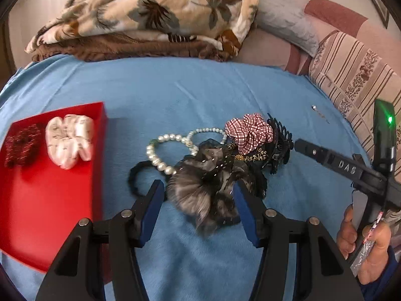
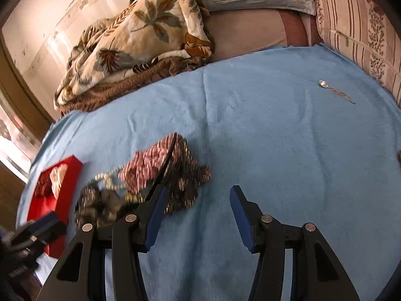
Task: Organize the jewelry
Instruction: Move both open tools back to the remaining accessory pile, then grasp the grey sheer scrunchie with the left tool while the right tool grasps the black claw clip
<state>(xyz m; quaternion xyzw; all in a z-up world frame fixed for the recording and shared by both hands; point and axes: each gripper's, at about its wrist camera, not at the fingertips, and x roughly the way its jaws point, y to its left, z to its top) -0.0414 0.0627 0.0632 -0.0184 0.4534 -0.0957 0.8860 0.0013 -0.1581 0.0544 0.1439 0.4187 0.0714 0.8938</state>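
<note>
Sorting partly done. Red tray (image 1: 50, 200) holds two scrunchies: a dark red one (image 1: 21, 145) and a white printed one (image 1: 70, 140). Still loose on the blue blanket (image 1: 200, 87): pearl necklace (image 1: 160, 155), grey-black scrunchie (image 1: 203, 190), checked scrunchie (image 1: 248, 131), black hair claw (image 1: 280, 145); small pendant chain (image 2: 333, 89) well apart. Left gripper (image 1: 198, 188) jaws apart, straddling the grey scrunchie, no grip evident. Right gripper (image 2: 198, 193) jaws apart, empty, beside the pile.

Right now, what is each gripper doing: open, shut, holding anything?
Left gripper: open, holding nothing; its jaws sit either side of the grey scrunchie.
Right gripper: open, empty, over bare blue blanket.
</note>
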